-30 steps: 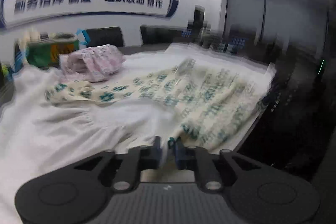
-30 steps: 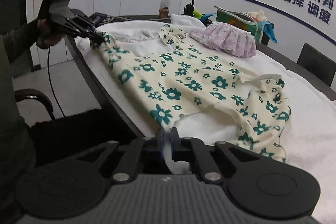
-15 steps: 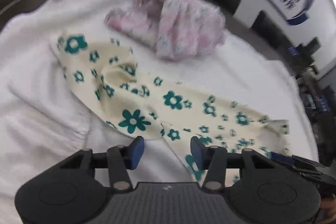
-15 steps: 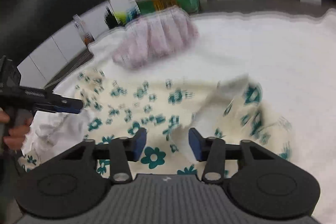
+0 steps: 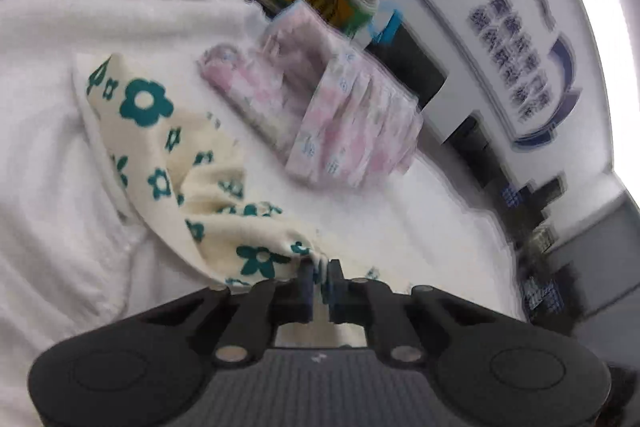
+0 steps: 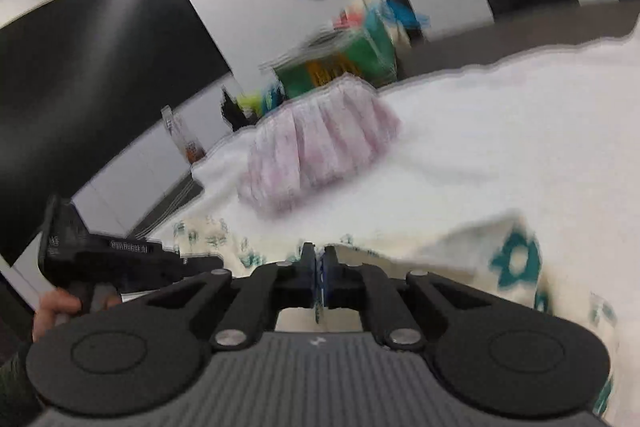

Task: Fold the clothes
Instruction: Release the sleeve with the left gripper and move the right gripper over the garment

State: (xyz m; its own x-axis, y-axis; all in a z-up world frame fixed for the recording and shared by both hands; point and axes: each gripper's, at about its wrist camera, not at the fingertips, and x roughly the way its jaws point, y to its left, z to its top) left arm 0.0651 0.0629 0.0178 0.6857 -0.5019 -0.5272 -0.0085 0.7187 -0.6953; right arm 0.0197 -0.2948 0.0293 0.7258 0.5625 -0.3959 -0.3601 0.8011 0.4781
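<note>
Cream knit garment (image 5: 224,211) with teal flowers, bunched edge pinched in both left gripper (image 5: 319,277) and right gripper (image 6: 319,267).

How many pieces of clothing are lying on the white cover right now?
2. The cream floral garment lies nearest, pinched by the left gripper and the right gripper. The pink folded garment sits beyond it. Others may be out of frame.

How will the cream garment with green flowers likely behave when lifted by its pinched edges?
Probably floppy: the flowered garment already bunches into folds at the left hand-held gripper. Likely light, since thin cloth sits pinched in the right hand-held gripper. It should drape, not hold shape.
</note>
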